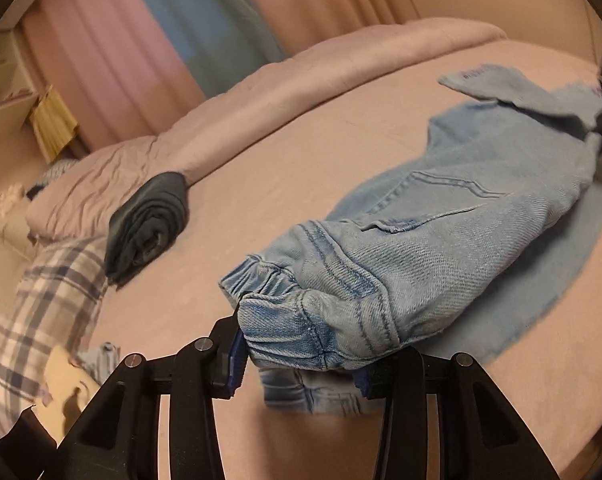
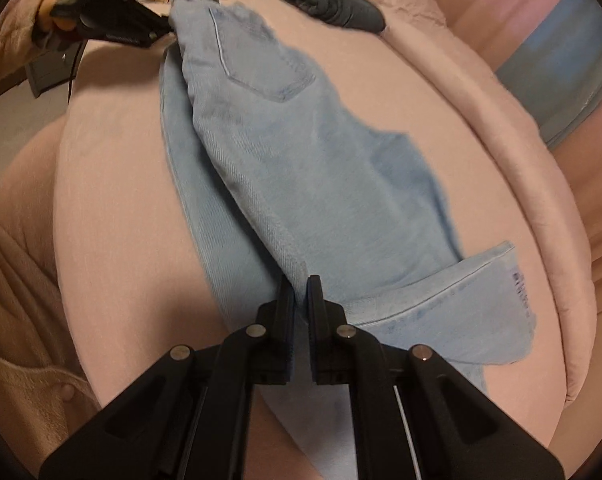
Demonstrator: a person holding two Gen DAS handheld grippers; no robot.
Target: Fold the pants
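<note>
Lying along a pink bed (image 1: 301, 168), the jeans (image 1: 441, 232) stretch between both grippers. Pink and blue curtains (image 1: 153, 32) hang behind; a rolled dark garment (image 1: 149, 228) and a plaid pillow (image 1: 49, 304) sit near the bed's far edge. The left gripper (image 1: 301, 364) has its jaws set wide, clamping the bunched waistband. The right gripper (image 2: 300, 300) has its jaws nearly together, pinching a leg fold.

Partly hidden, partly smeared

Waistband of jeans (image 1: 301, 320) tucked behind left gripper (image 1: 297, 364); printed hem lettering (image 2: 519, 288) blurred, unreadable.
</note>
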